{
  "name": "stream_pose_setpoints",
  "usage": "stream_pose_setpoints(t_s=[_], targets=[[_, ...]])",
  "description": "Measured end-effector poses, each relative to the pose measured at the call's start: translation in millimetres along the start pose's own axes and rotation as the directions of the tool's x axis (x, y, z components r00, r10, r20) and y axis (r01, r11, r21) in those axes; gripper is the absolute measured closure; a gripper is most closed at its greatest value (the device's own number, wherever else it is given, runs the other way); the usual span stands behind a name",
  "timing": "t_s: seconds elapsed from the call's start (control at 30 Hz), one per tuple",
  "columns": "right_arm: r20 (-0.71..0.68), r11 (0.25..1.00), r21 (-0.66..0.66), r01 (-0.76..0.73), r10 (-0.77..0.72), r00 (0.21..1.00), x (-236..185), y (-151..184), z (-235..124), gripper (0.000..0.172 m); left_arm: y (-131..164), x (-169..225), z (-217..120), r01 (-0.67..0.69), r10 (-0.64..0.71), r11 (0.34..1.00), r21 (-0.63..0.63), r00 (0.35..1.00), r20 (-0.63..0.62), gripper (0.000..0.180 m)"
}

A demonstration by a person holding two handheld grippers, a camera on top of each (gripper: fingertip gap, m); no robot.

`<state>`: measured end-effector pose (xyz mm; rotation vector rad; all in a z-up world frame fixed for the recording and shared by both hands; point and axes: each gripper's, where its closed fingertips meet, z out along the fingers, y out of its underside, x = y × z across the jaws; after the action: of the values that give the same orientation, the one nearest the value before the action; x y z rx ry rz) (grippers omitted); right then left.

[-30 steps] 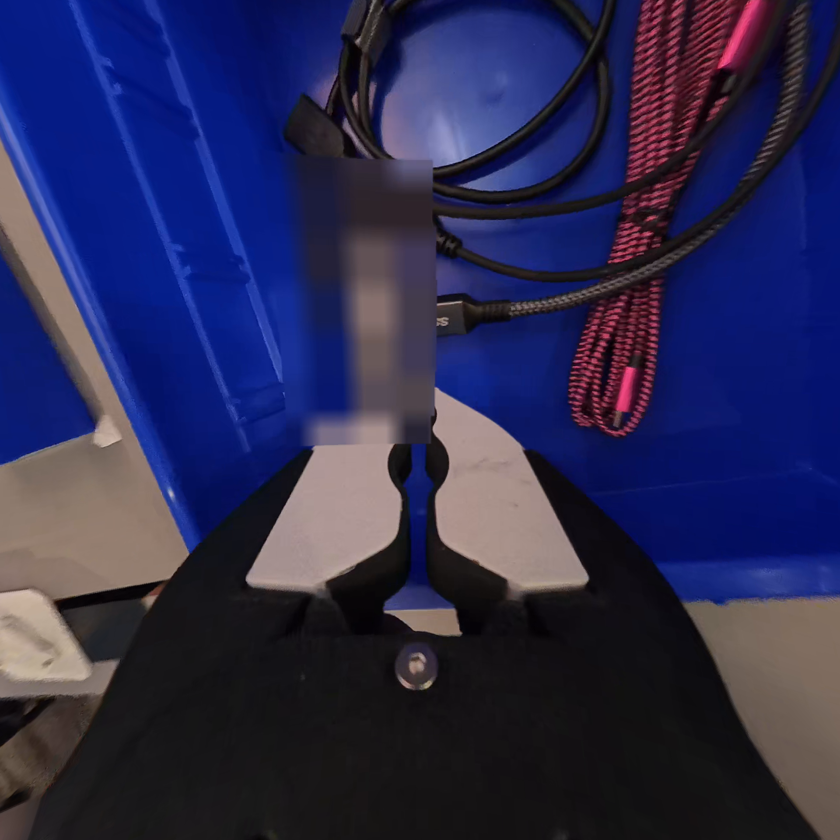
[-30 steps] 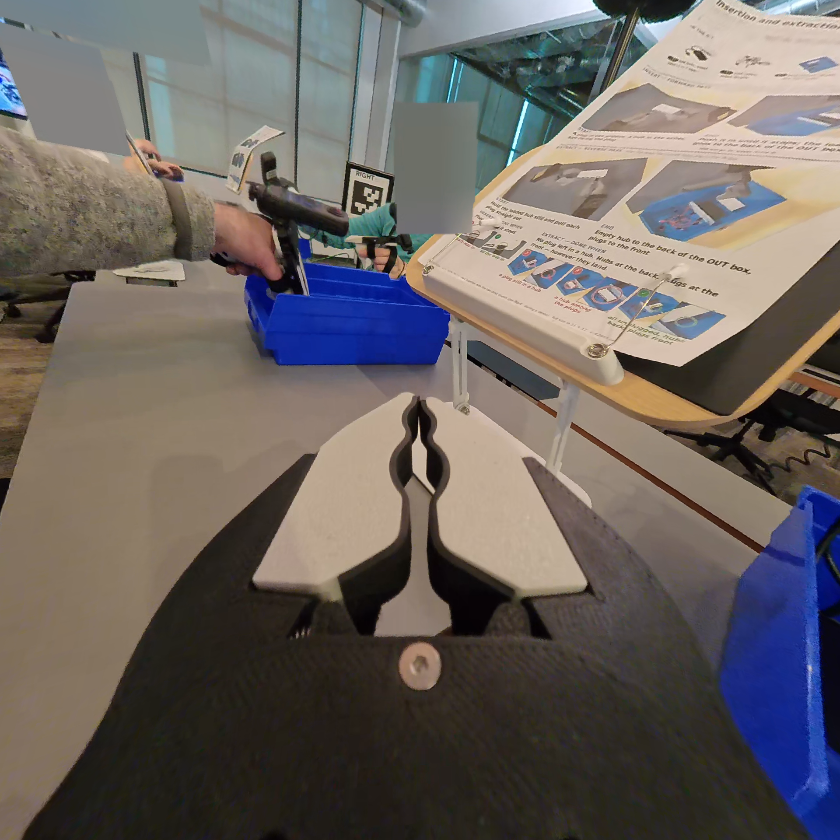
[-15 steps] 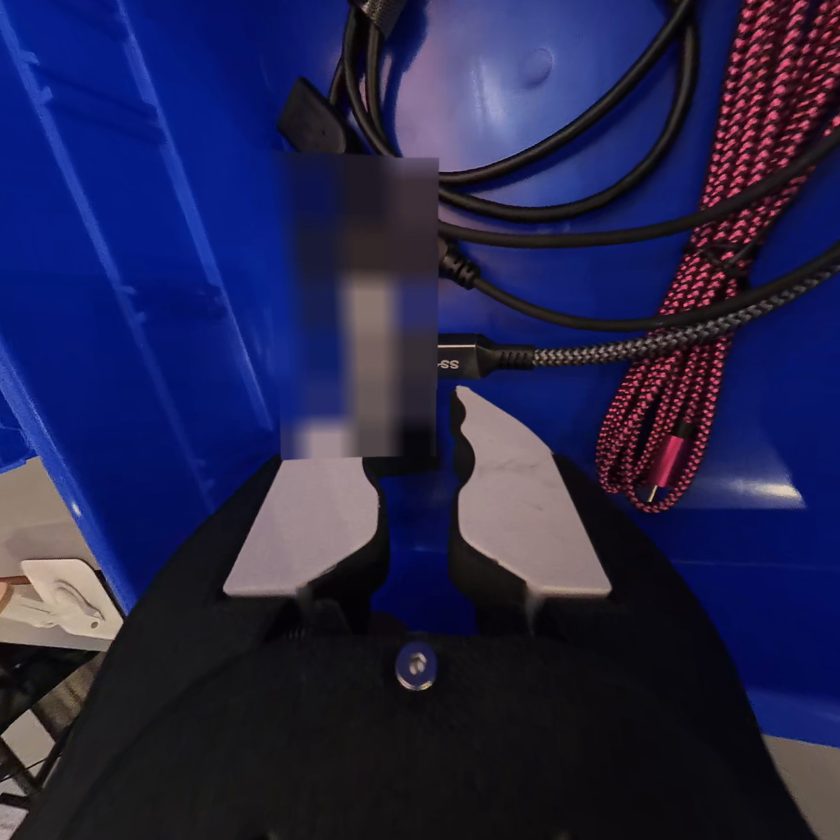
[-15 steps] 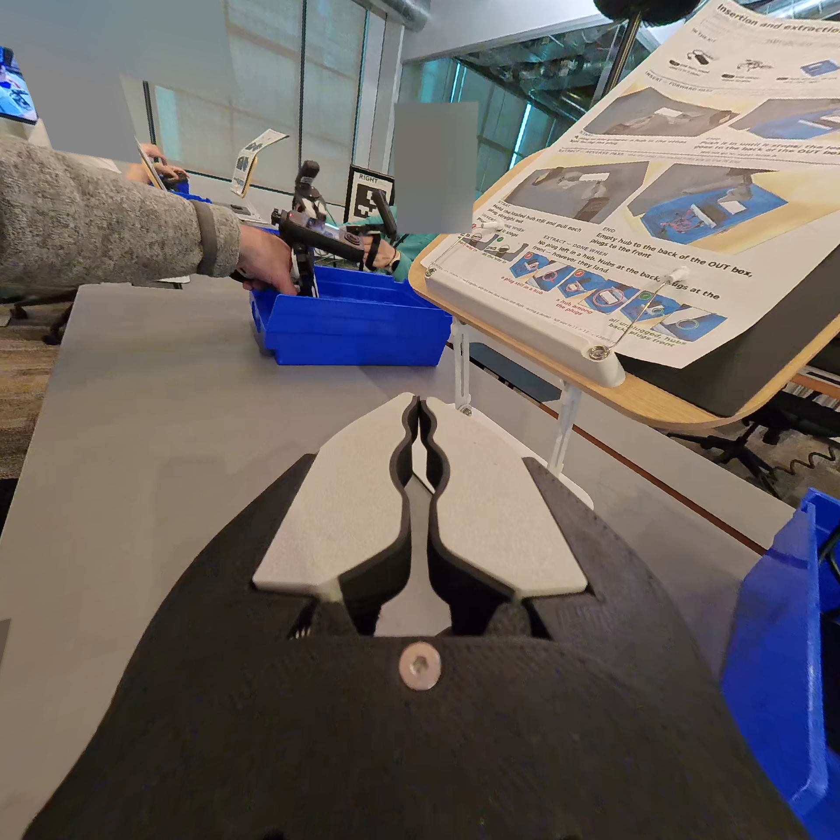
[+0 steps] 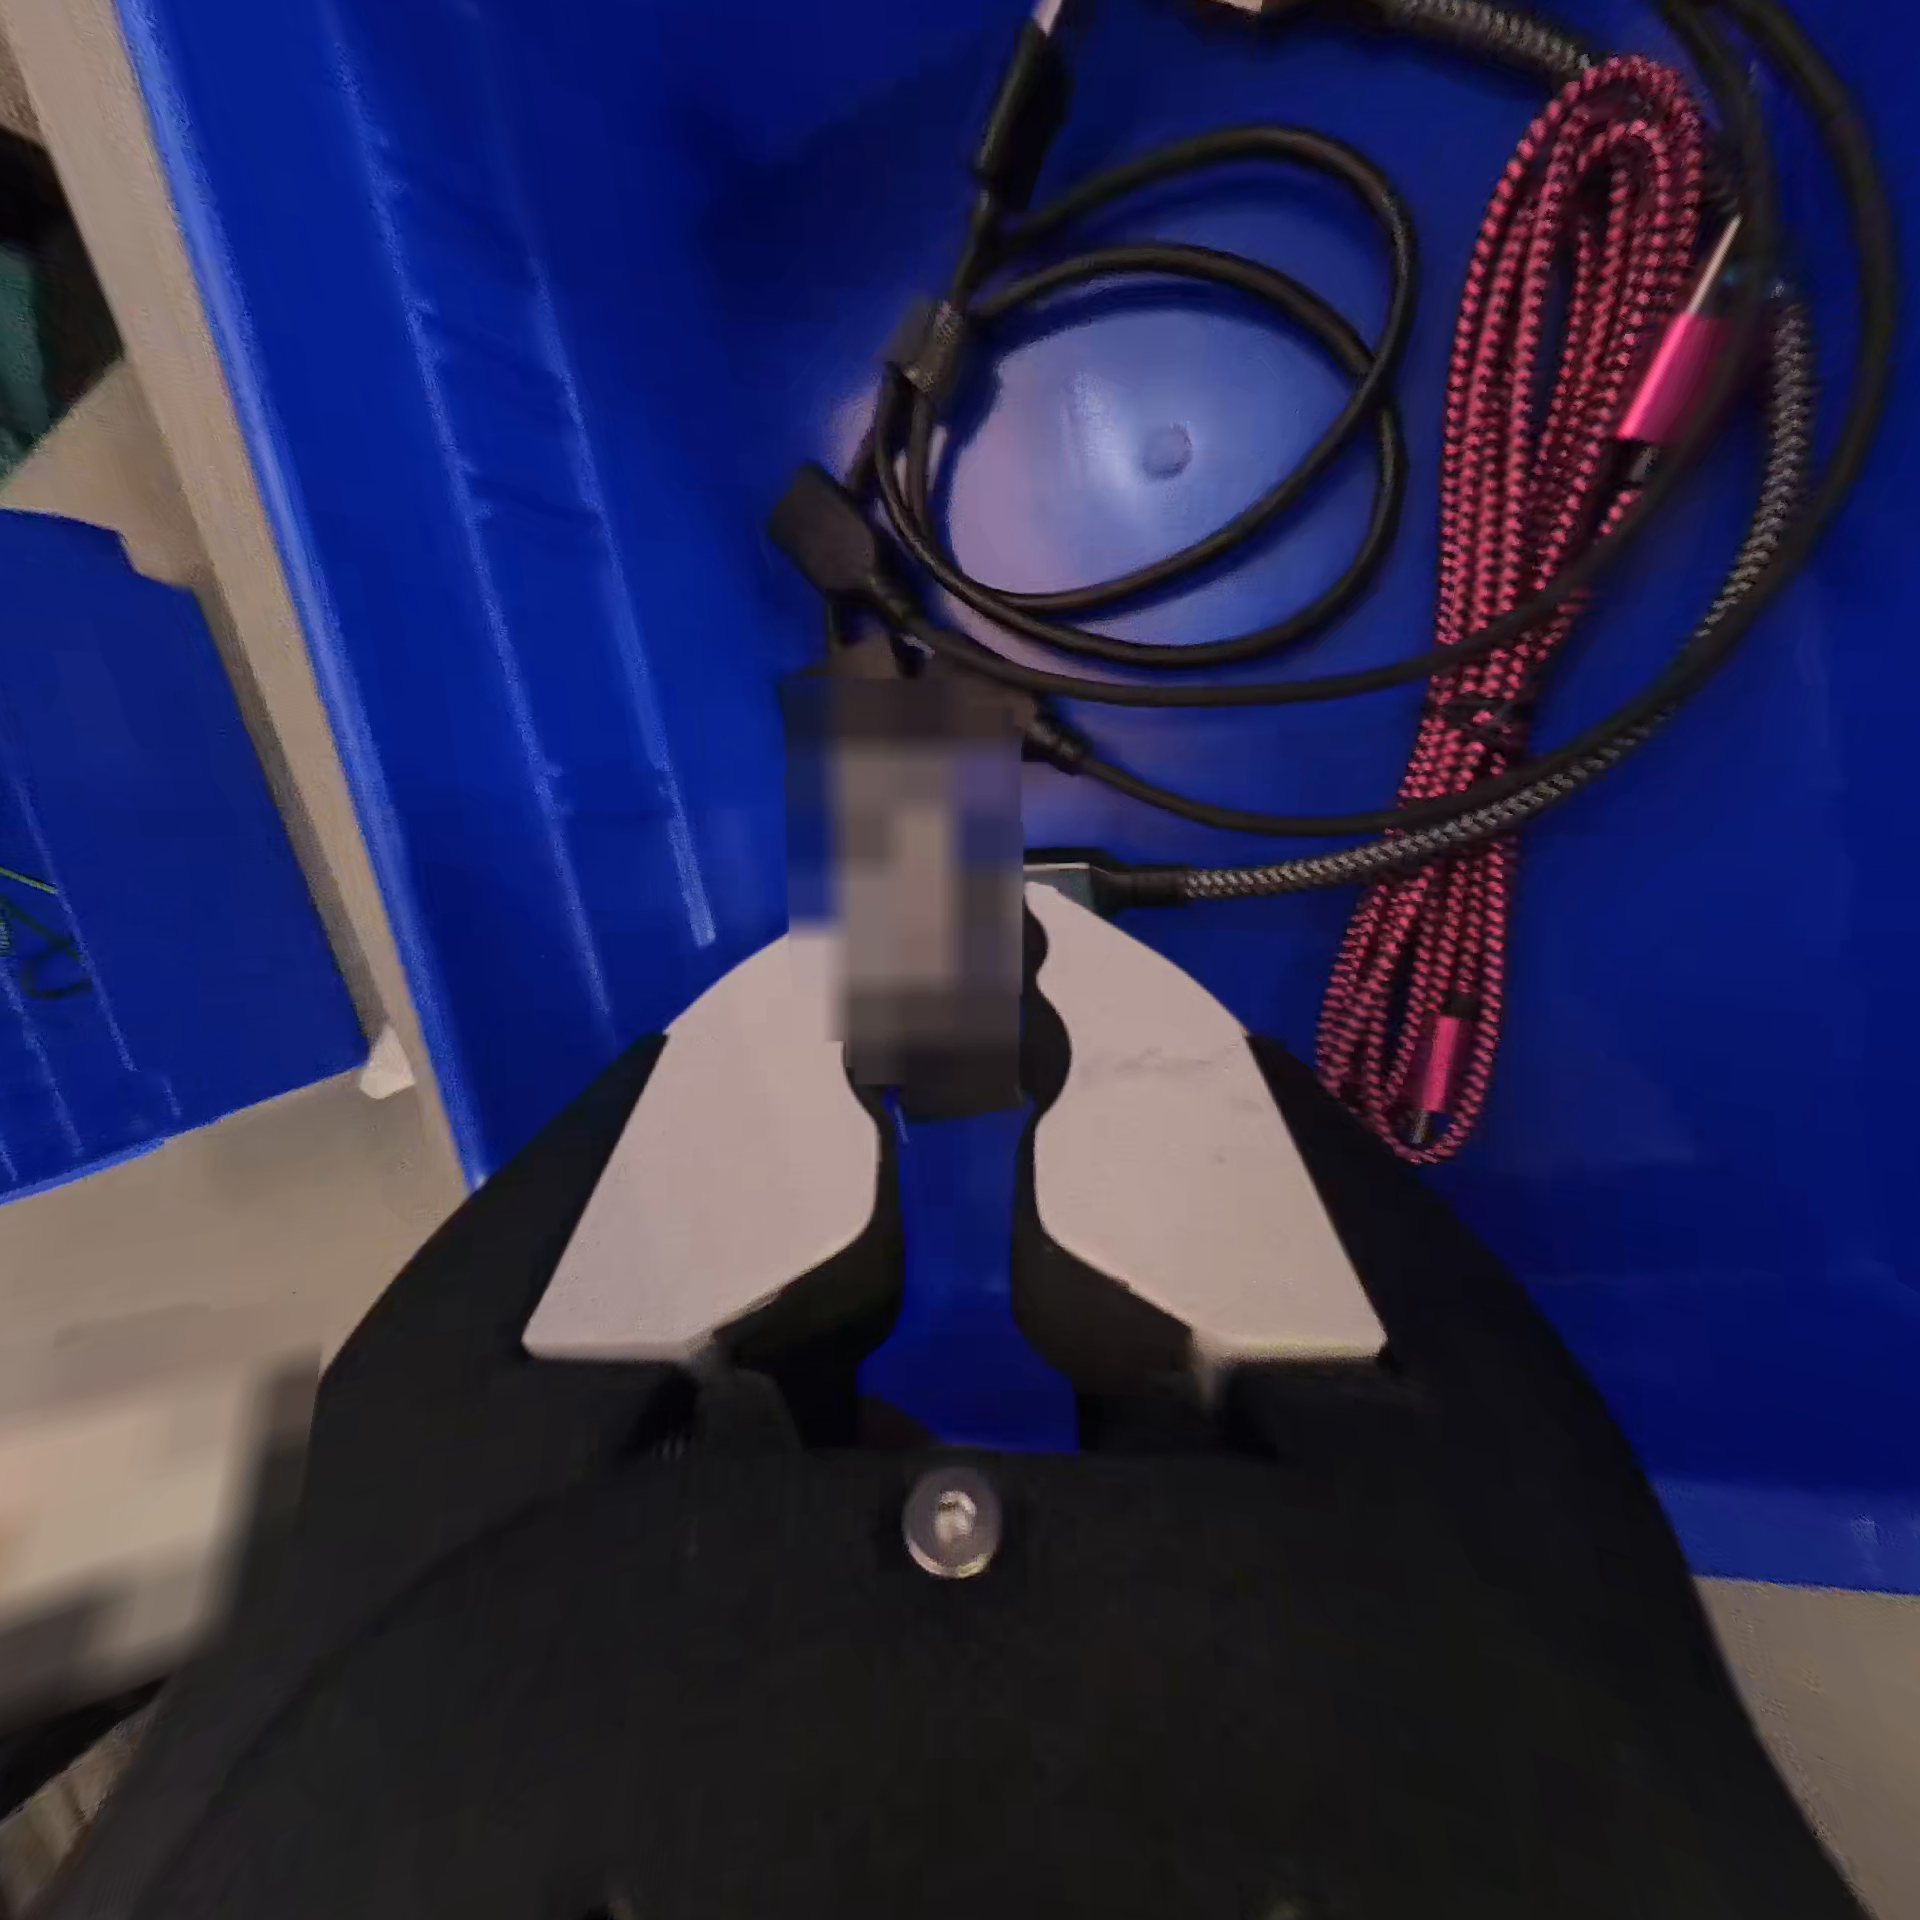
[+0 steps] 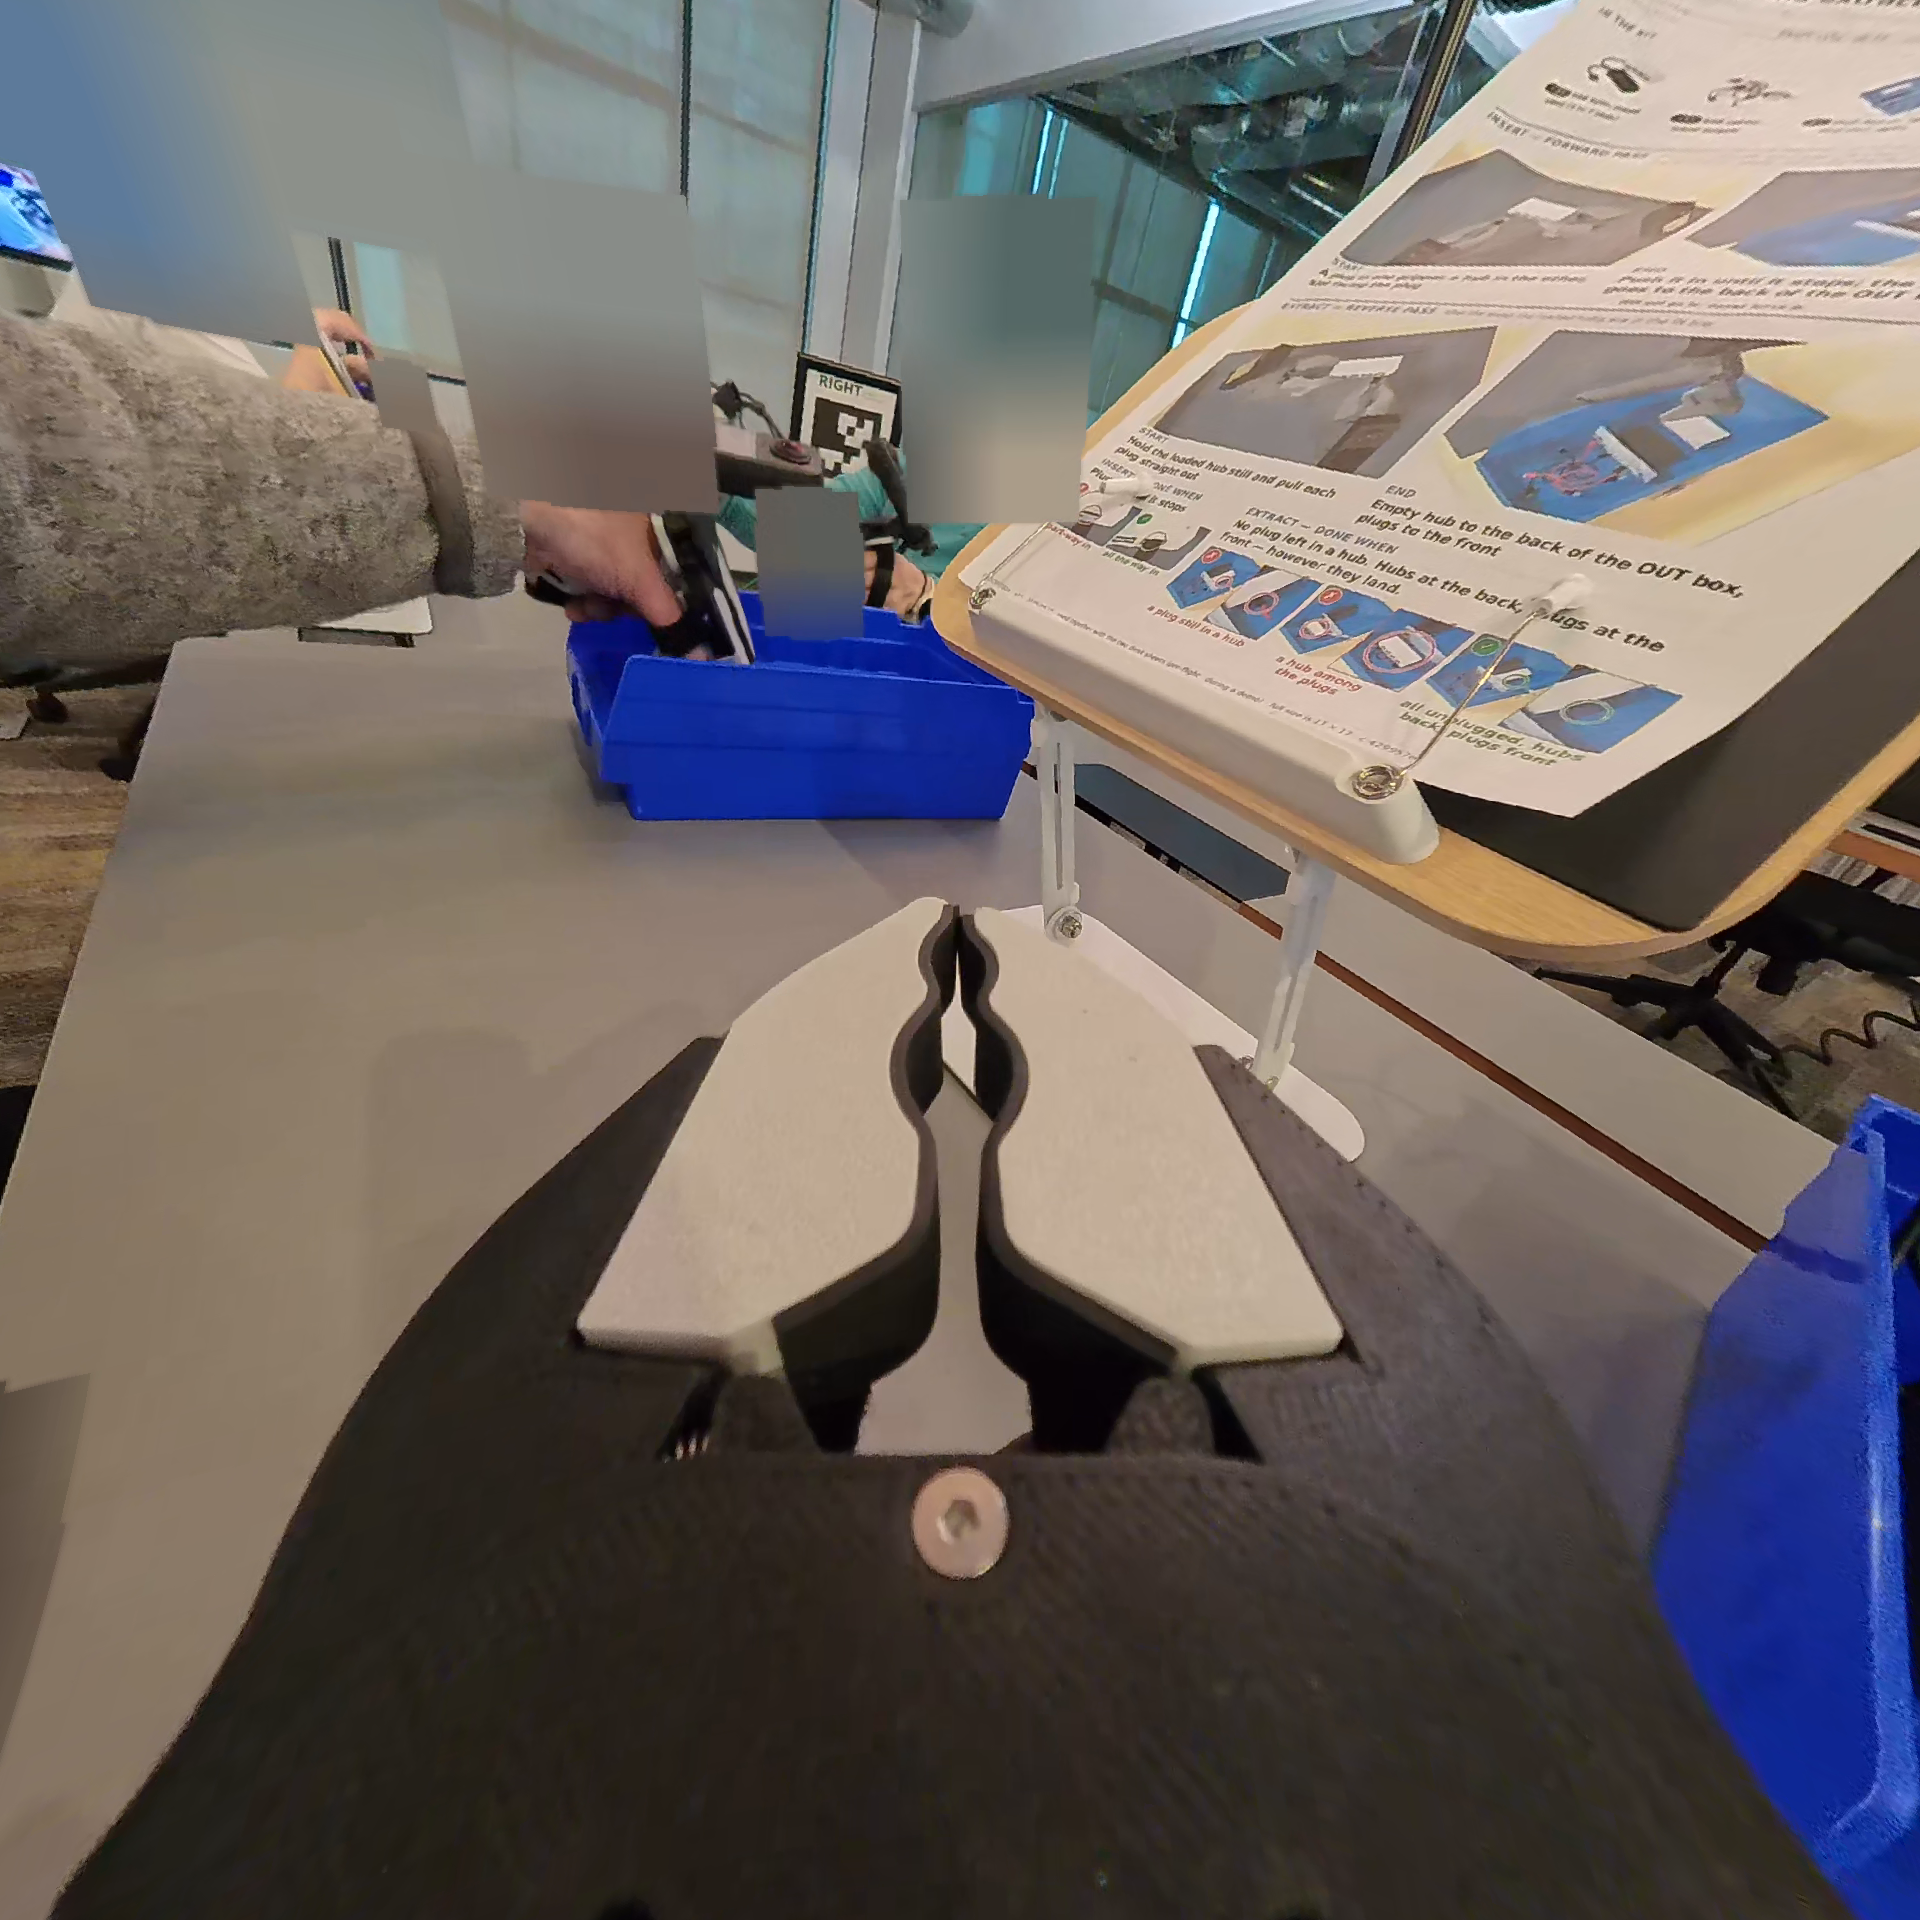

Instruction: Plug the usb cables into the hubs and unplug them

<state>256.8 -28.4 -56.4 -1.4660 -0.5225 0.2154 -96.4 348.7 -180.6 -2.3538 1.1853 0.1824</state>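
1. Hub [image 5: 956,1091], dark, partly blurred over, lies in the blue bin [image 5: 582,540] between the left gripper [image 5: 951,997] fingers, apparently clamped; grey braided cable [image 5: 1351,862] plugged into its side
2. Right gripper [image 6: 956,925] fingers clenched on nothing above the grey bench [image 6: 416,935]
3. Risk: lifting may snag the coiled cables
4. Office room behind, glass walls

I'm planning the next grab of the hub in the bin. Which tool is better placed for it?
Left. The left tool is inside the blue bin with its fingers either side of the hub. The right tool is shut over the bare table.
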Motion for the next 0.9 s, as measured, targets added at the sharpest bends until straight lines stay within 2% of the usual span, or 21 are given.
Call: stream_pose_setpoints(t_s=[0.07,0.2,0.3,0.4,0.53,0.6,0.67,0.77,0.83,0.9], targets=[[0.003,1.000,-0.005,0.004,-0.004,1.000,-0.8,0.8,0.9,0.172,-10.3,-6.7,2.1,-0.035,0.035,0.999,0.034,0.999,0.016,0.151],[-0.001,1.000,-0.013,0.001,-0.001,1.000,0.6,3.2,1.3,0.172,-27.4,-18.8,16.5,-0.156,0.155,0.988,0.006,0.983,0.094,0.154],[-0.008,1.000,-0.022,-0.004,0.004,1.000,2.9,5.9,1.5,0.172,-33.6,-26.2,34.1,-0.245,0.254,0.966,-0.079,0.958,0.135,0.159],[-0.005,0.999,-0.036,-0.006,0.006,1.000,2.9,9.4,3.2,0.172,-28.0,-26.0,49.3,-0.285,0.309,0.936,-0.205,0.947,0.093,0.168],[0.002,0.999,-0.051,-0.004,0.004,1.000,2.1,12.8,5.3,0.172,-39.5,-35.9,57.9,-0.335,0.375,0.907,-0.256,0.919,0.127,0.170],[0.003,0.999,-0.052,-0.004,0.004,1.000,2.3,13.0,5.4,0.172,-42.1,-31.9,61.1,-0.320,0.349,0.914,-0.250,0.934,0.078,0.165],[0.003,0.999,-0.053,-0.007,0.007,1.000,2.9,13.4,5.4,0.172,-37.9,-25.4,66.2,-0.288,0.299,0.922,-0.260,0.954,0.003,0.169],[0.006,0.998,-0.054,-0.009,0.009,1.000,2.8,13.6,5.7,0.172,-40.3,-21.5,67.1,-0.283,0.288,0.922,-0.265,0.957,-0.018,0.171],[0.011,0.998,-0.054,-0.008,0.009,1.000,1.8,13.6,6.1,0.172,-46.9,-5.7,63.6,-0.279,0.262,0.937,-0.212,0.959,-0.107,0.168],[0.013,0.998,-0.058,-0.006,0.007,1.000,1.3,14.2,6.5,0.172,-48.4,-9.2,60.5,-0.341,0.329,0.913,-0.224,0.940,-0.088,0.166]])
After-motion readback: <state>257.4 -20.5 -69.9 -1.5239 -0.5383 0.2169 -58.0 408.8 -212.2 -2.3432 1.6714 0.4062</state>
